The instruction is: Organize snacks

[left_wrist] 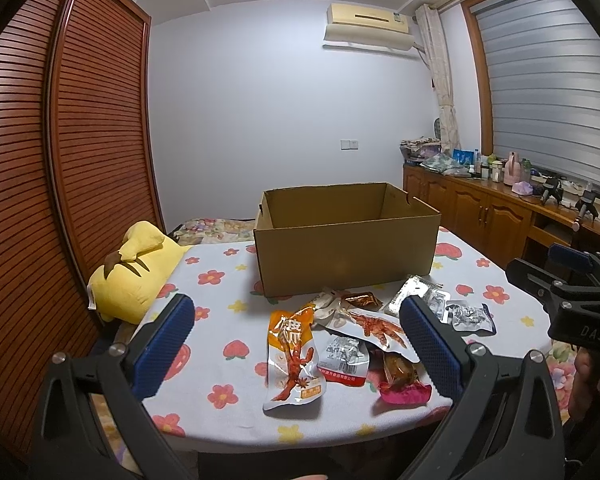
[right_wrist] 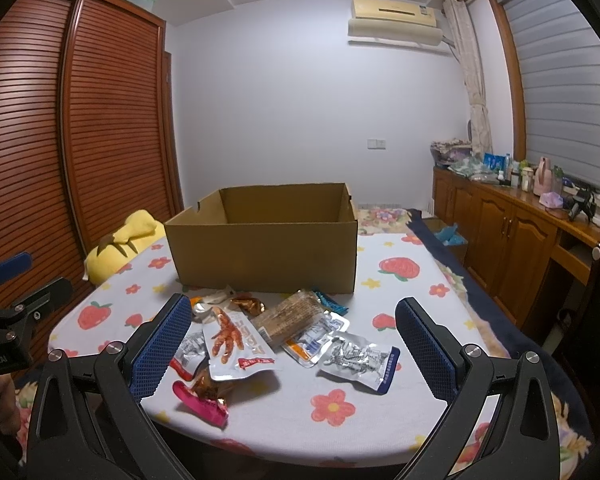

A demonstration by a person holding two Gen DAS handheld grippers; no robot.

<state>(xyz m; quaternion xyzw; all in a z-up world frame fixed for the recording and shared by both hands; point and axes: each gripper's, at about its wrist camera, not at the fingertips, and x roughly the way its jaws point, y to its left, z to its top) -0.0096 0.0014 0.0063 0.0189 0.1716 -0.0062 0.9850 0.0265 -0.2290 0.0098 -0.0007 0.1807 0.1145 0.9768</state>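
Note:
An open cardboard box (left_wrist: pixel 346 258) stands on the flower-print table; it also shows in the right wrist view (right_wrist: pixel 264 256), and what I see of its inside looks empty. Several snack packets lie in front of it: an orange chicken-feet packet (left_wrist: pixel 294 364), a white chicken-feet packet (right_wrist: pixel 236 346), a pink-ended packet (right_wrist: pixel 204 400), a brown cracker packet (right_wrist: pixel 292 316) and a silver packet (right_wrist: pixel 358 356). My left gripper (left_wrist: pixel 296 344) is open above the packets. My right gripper (right_wrist: pixel 292 344) is open above them too. Neither holds anything.
A yellow plush toy (left_wrist: pixel 136 270) lies at the table's left edge. A slatted wooden wardrobe (left_wrist: pixel 60 160) stands on the left. A wooden cabinet (right_wrist: pixel 512 232) with bottles and clutter runs along the right under the window. The table's front edge (right_wrist: pixel 300 452) is close to me.

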